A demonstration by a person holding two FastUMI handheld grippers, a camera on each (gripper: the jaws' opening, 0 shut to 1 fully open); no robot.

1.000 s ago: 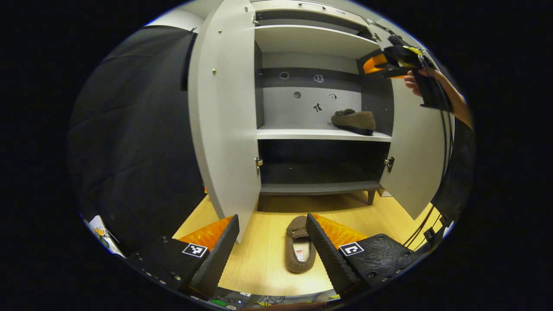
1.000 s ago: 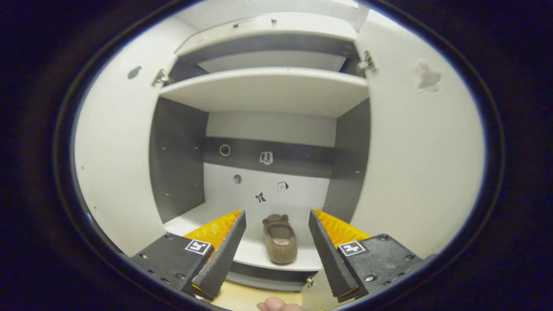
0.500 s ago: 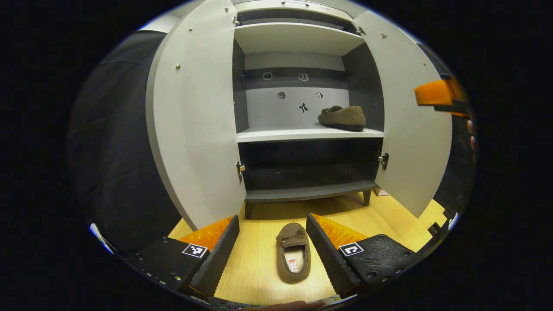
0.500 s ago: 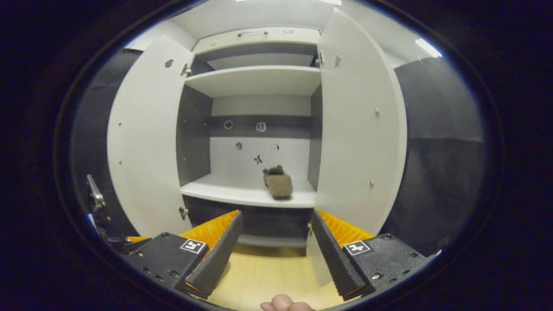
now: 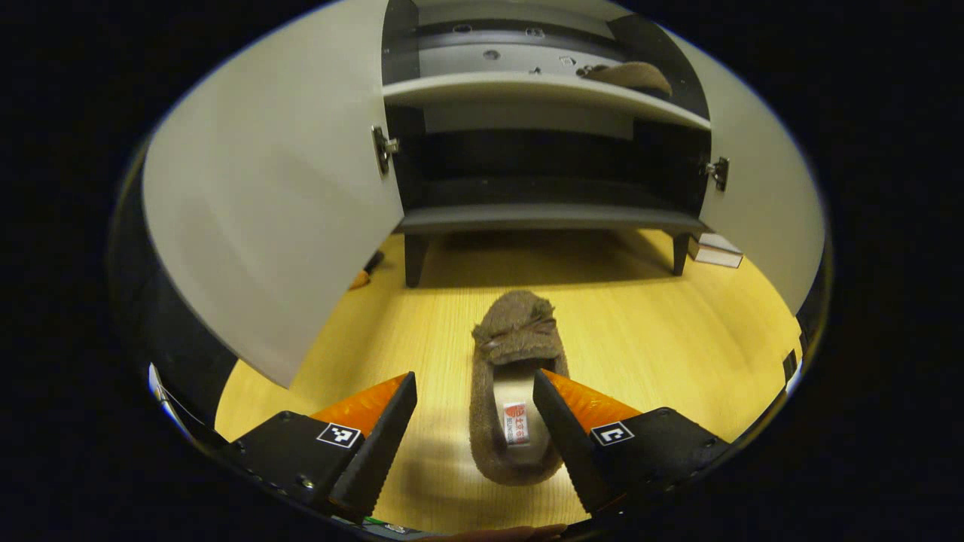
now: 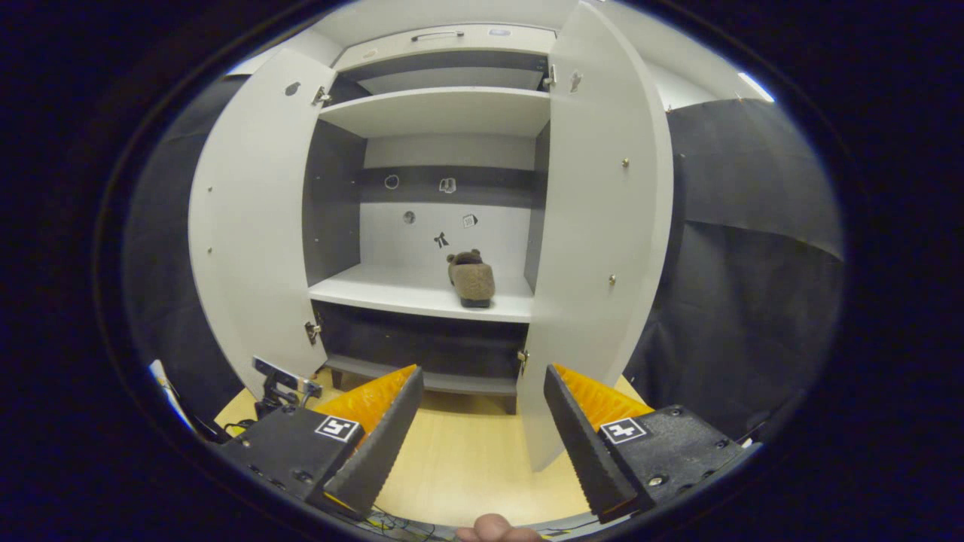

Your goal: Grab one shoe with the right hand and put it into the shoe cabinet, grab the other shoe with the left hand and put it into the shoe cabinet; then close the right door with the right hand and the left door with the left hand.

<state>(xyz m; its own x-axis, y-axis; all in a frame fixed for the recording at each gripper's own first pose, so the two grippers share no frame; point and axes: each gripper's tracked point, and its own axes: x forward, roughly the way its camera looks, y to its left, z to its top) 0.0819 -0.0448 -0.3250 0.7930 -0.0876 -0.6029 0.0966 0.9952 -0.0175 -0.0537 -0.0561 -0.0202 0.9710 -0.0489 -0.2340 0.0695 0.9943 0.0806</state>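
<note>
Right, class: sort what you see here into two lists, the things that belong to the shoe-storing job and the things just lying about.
Part of the job:
floor shoe
shelf shoe
cabinet
left door
right door
left claw, open over the floor shoe
right claw, open

Just lying about:
book by the cabinet leg
small orange thing under the left door
cables

Brown slipper on floor; twin on cabinet shelf

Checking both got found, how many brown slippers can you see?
2: one fuzzy brown slipper on the wooden floor between the left gripper's fingers, another brown slipper on the white cabinet shelf.
</note>
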